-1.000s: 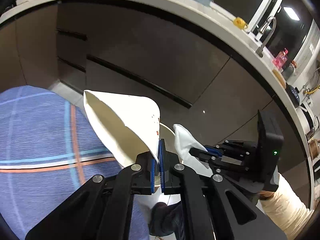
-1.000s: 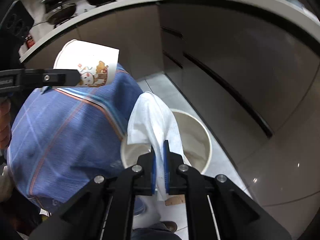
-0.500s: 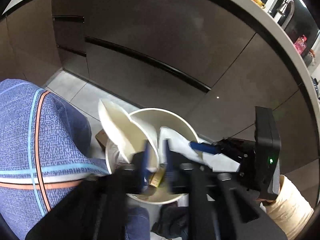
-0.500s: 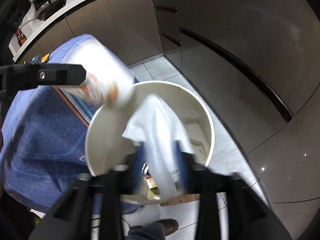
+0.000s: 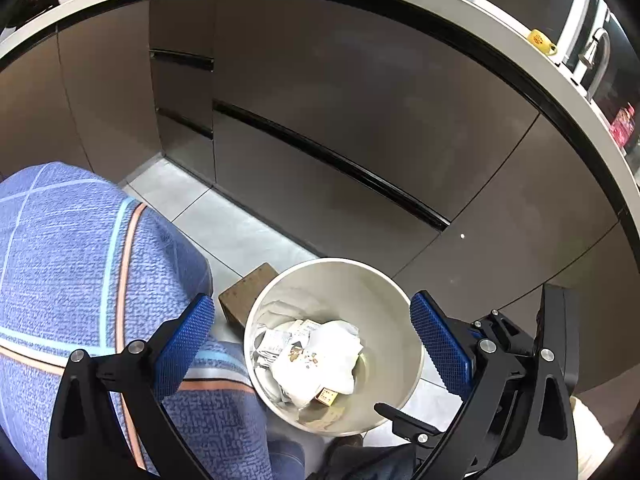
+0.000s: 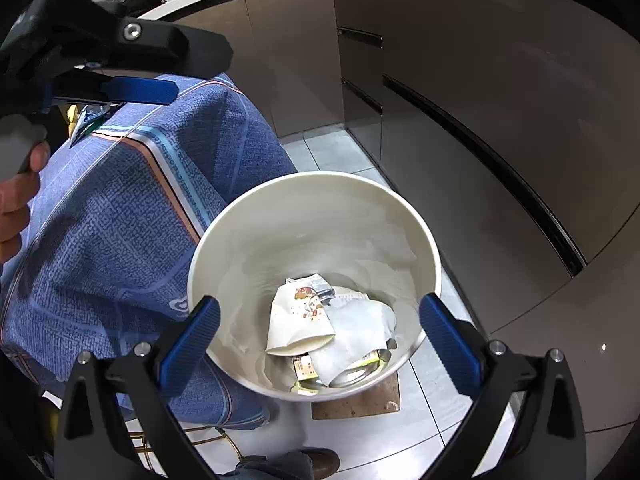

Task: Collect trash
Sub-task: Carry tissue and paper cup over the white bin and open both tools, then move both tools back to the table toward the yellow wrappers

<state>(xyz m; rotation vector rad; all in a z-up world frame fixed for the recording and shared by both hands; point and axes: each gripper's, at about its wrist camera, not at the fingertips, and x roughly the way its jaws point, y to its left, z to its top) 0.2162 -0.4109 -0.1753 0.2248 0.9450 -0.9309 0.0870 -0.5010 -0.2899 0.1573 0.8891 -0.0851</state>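
A round cream trash bin (image 5: 400,344) stands on the floor below both grippers; it also shows in the right wrist view (image 6: 248,240). Inside lie a white paper cup with a cartoon print (image 6: 300,320), a white tissue (image 6: 360,332) and small wrappers (image 5: 276,340). My left gripper (image 5: 312,348) is open and empty above the bin. My right gripper (image 6: 320,344) is open and empty above the bin. The left gripper also shows at the upper left of the right wrist view (image 6: 132,68).
A table with a blue checked cloth (image 5: 72,280) stands left of the bin. Dark kitchen cabinets (image 5: 340,100) run behind it under a pale counter. A brown block (image 5: 248,296) lies on the grey tiled floor beside the bin. A shoe (image 6: 316,460) shows at the bottom.
Both grippers have opened. The paper cup left the left gripper and the tissue left the right gripper; both now lie in the bin.
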